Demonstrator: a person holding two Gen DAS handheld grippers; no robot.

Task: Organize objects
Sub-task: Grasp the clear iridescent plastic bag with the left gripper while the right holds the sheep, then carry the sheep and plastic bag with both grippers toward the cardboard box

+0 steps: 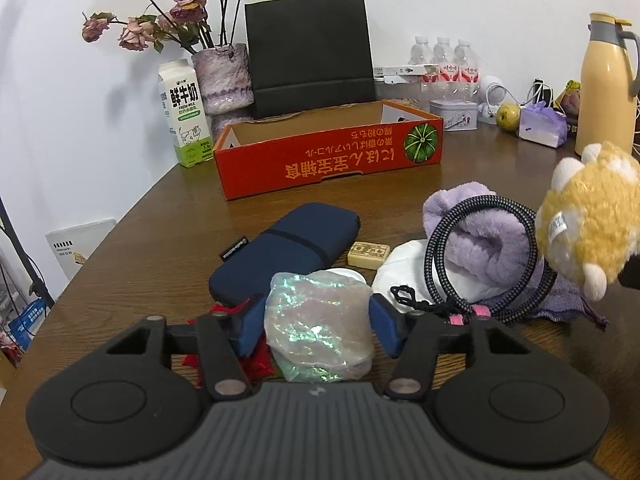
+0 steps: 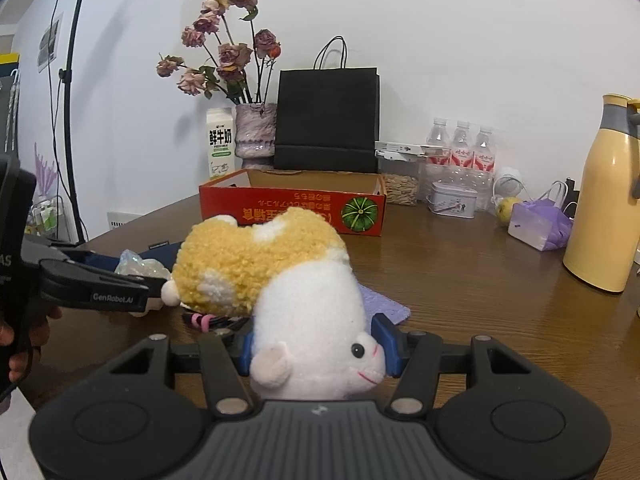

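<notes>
Left wrist: red box open; table before it bare.

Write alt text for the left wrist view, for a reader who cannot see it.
The left gripper has an iridescent crinkly pouch between its blue pads on a wooden table. Beyond lie a navy case, a coiled braided cable over purple fluff, and an open red cardboard box; a yellow plush toy enters from the right.
</notes>
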